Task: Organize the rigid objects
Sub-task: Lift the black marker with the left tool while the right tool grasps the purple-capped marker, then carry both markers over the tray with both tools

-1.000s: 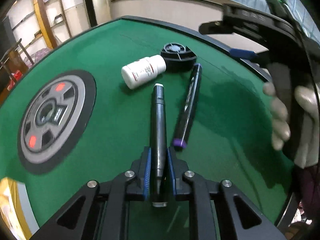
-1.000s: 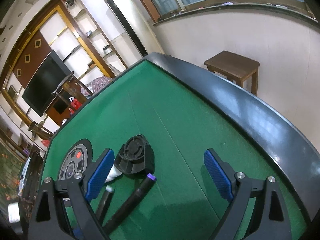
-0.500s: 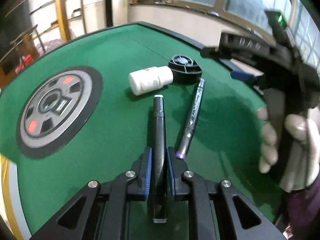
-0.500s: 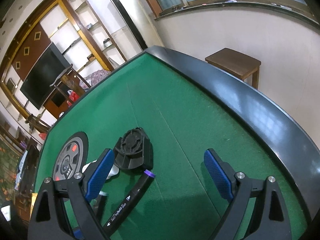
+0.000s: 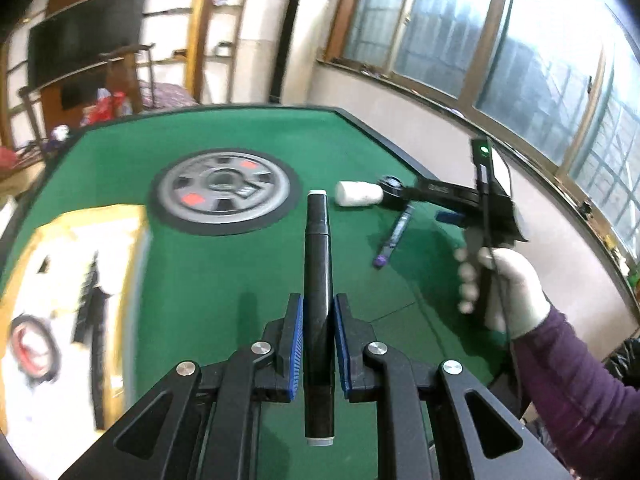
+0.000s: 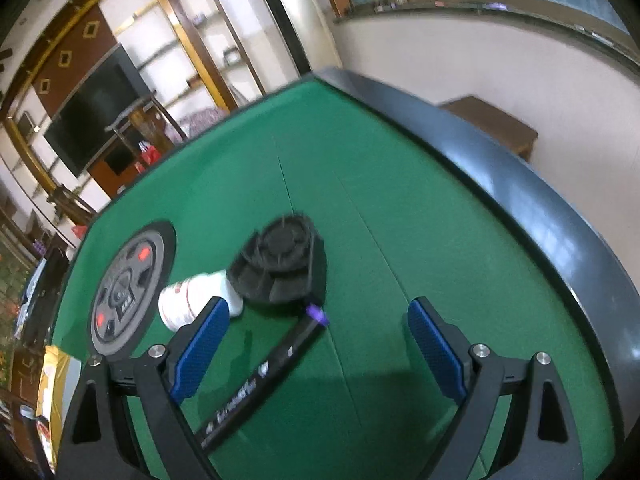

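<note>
The green table (image 5: 224,276) is being viewed from above, its left part blurred where a tray (image 5: 60,304) of dim items is lying. The right gripper (image 6: 316,344) is being held by a gloved hand (image 5: 508,288), jaws spread wide above the purple-capped marker (image 6: 272,368), the black fan (image 6: 282,268) and the white bottle (image 6: 192,298), the bottle partly hidden behind a finger. The black marker (image 5: 318,300) is being clamped lengthwise in the left gripper (image 5: 318,344), raised off the felt.
</note>
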Motion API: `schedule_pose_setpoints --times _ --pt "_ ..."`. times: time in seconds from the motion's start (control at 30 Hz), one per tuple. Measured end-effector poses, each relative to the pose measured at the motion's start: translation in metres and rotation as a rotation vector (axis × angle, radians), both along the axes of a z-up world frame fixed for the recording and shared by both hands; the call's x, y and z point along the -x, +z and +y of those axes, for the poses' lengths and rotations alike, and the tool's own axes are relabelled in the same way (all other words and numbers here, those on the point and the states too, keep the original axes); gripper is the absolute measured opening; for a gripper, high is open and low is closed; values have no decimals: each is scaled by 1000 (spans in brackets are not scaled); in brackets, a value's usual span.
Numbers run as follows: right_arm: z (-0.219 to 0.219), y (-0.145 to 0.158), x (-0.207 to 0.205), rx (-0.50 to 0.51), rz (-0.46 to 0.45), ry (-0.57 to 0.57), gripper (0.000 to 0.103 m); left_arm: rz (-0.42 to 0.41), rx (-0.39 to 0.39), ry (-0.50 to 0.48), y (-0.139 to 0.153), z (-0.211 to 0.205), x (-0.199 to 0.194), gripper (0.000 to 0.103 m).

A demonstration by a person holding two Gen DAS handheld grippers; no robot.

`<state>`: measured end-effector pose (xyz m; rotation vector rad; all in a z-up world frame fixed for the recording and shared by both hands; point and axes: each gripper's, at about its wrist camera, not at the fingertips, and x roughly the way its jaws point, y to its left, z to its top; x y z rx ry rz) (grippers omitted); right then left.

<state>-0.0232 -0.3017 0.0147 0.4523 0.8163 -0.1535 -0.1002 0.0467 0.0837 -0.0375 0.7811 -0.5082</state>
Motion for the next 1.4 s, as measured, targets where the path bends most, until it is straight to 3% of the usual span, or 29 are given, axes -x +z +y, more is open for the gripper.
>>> schedule_pose_setpoints --times 0.13,0.47,0.53,0.63,0.73,0.77,0.9,1.1,1.4 --pt "23 2 11 -32 44 45 89 -14 31 47 2 31 6 14" --pt "90 -11 -20 224 204 50 87 -26 68 119 -4 71 23 14" --pt "98 -14 -22 297 215 57 87 -33 71 126 -5 76 28 14" --pt "96 -16 -17 313 190 74 85 -41 71 127 -6 77 35 14" --pt "93 -15 -13 318 183 85 76 -46 73 121 -7 77 39 14" --pt "91 -14 -11 319 179 87 67 -45 76 120 -8 77 39 14" --pt "81 -14 -2 312 158 77 39 -36 86 114 -9 75 40 14" --pt "72 -10 16 270 131 75 17 -41 72 99 -9 64 45 14" --pt "43 -10 59 25 87 121 15 -31 62 55 -10 42 49 14"
